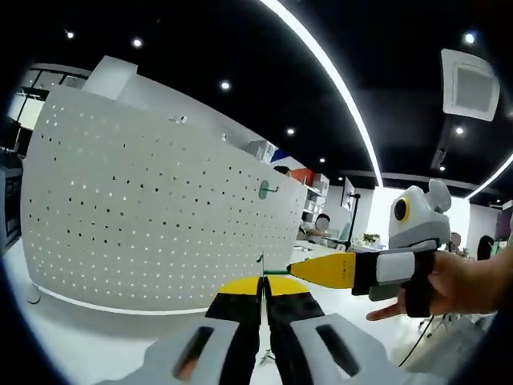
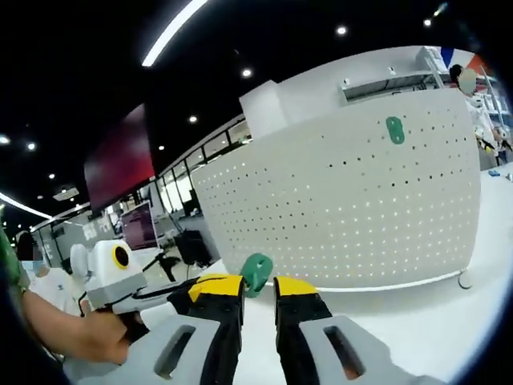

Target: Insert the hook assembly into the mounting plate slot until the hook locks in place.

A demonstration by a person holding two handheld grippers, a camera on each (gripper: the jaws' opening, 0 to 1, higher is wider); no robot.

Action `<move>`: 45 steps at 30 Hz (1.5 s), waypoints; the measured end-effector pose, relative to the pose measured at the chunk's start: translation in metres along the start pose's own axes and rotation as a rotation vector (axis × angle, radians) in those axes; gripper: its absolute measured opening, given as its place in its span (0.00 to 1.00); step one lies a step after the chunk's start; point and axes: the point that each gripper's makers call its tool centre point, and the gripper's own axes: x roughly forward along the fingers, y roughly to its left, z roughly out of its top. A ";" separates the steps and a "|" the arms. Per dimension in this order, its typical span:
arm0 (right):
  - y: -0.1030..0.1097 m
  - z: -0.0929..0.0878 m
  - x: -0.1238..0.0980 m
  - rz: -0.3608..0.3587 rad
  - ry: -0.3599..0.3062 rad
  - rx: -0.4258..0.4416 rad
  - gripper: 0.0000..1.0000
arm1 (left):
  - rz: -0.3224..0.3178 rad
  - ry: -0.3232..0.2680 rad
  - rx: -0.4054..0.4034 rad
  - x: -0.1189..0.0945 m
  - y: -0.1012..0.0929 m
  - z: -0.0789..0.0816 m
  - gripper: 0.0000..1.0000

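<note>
Between my right tongs' (image 2: 258, 290) yellow tips sits a green hook (image 2: 256, 273), pinched at its lower edge; the jaws stand a little apart around it. My left tongs (image 1: 262, 282) are pressed almost together on a thin green stem of that same hook (image 1: 275, 272), with the right tongs' yellow tip (image 1: 325, 270) coming in from the side, my hand (image 1: 457, 282) behind it. Beyond both stands the white perforated mounting plate (image 1: 152, 216), upright, with a second green hook (image 2: 394, 129) already hanging high on it.

hook (image 2: 257, 273) before pegboard (image 2: 345, 208), another (image 2: 394, 129) on it
</note>
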 end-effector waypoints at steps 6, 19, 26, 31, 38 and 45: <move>0.000 -0.002 0.003 0.001 0.002 0.064 0.10 | -0.008 -0.002 0.005 0.001 -0.003 0.001 0.02; -0.001 -0.003 0.005 0.000 -0.007 0.142 0.05 | -0.015 -0.006 0.019 0.001 -0.006 0.001 0.02; -0.001 -0.002 0.005 -0.004 -0.012 0.183 0.04 | -0.018 -0.005 0.041 0.000 -0.010 0.002 0.02; -0.001 -0.002 0.004 0.004 -0.015 0.224 0.03 | -0.021 -0.006 0.049 0.000 -0.011 0.002 0.02; 0.002 -0.001 0.002 0.013 -0.015 0.249 0.02 | -0.030 -0.004 0.065 -0.001 -0.014 0.003 0.02; 0.003 0.003 0.000 0.018 -0.031 0.220 0.01 | -0.042 0.008 0.088 -0.001 -0.017 0.006 0.02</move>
